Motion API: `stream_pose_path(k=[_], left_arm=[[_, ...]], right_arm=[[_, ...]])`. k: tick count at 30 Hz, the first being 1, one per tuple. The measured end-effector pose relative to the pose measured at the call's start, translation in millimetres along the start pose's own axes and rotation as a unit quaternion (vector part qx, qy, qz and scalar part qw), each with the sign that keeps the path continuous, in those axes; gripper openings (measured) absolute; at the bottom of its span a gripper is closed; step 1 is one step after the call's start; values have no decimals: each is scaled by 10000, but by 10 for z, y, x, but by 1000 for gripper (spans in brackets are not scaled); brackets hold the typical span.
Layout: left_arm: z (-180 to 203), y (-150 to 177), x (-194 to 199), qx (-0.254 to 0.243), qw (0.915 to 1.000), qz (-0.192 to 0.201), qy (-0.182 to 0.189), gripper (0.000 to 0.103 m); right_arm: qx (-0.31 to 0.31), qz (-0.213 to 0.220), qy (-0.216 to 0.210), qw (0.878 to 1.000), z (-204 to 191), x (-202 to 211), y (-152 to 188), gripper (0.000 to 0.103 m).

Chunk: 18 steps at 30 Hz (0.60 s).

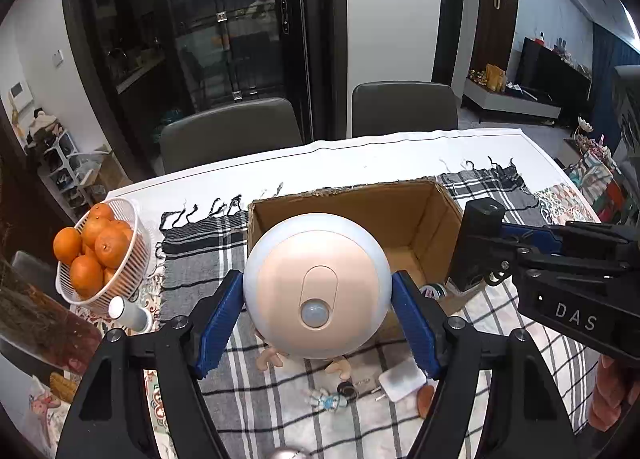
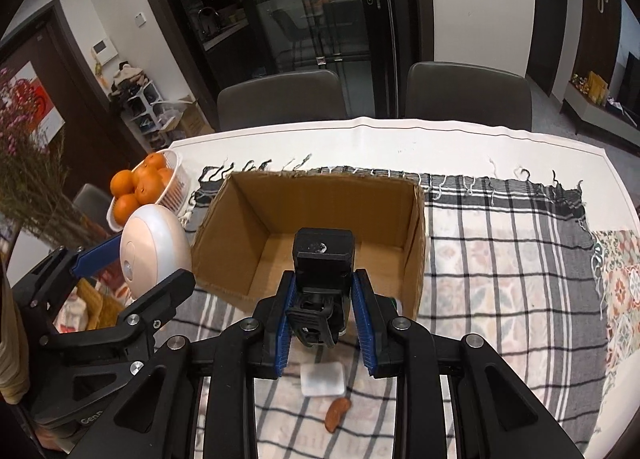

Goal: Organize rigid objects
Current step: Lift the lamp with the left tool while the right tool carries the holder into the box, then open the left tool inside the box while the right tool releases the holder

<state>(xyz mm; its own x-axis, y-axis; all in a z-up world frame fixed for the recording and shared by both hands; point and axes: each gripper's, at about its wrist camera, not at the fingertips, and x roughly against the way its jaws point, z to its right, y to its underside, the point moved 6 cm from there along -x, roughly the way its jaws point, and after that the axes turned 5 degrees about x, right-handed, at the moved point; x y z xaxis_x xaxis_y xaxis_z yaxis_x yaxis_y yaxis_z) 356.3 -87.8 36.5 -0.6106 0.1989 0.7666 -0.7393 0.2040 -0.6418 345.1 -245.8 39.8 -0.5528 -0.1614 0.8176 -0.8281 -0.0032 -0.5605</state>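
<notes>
Both tongs loaded, we hover at cardboard box. L tongs clamp round sensor lamp, just short of near-left wall. R tongs pinch black mount over box mouth. Judgement: drop mount first, low, w/ lamp kept aside; lamp follows, set flat.

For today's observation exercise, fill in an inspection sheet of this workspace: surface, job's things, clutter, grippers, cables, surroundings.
Surface: table under a plaid cloth.
Job's things: open cardboard box; round white-and-peach sensor light; black clamp-like gadget.
Clutter: white square pad, small figurine, white cylinder, brown piece.
Grippers: left gripper shut on the light; right gripper shut on the gadget, over the box.
Cables: nothing seen.
Surroundings: basket of oranges, two chairs, glass doors.
</notes>
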Motion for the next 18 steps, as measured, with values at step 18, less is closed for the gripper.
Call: stream_pose_path(k=[18], left_arm=[[-37,-147,-743,134,9982,-577,71,74]], right_arm=[[-216,-567,111,9981,249,-589,-143,29]])
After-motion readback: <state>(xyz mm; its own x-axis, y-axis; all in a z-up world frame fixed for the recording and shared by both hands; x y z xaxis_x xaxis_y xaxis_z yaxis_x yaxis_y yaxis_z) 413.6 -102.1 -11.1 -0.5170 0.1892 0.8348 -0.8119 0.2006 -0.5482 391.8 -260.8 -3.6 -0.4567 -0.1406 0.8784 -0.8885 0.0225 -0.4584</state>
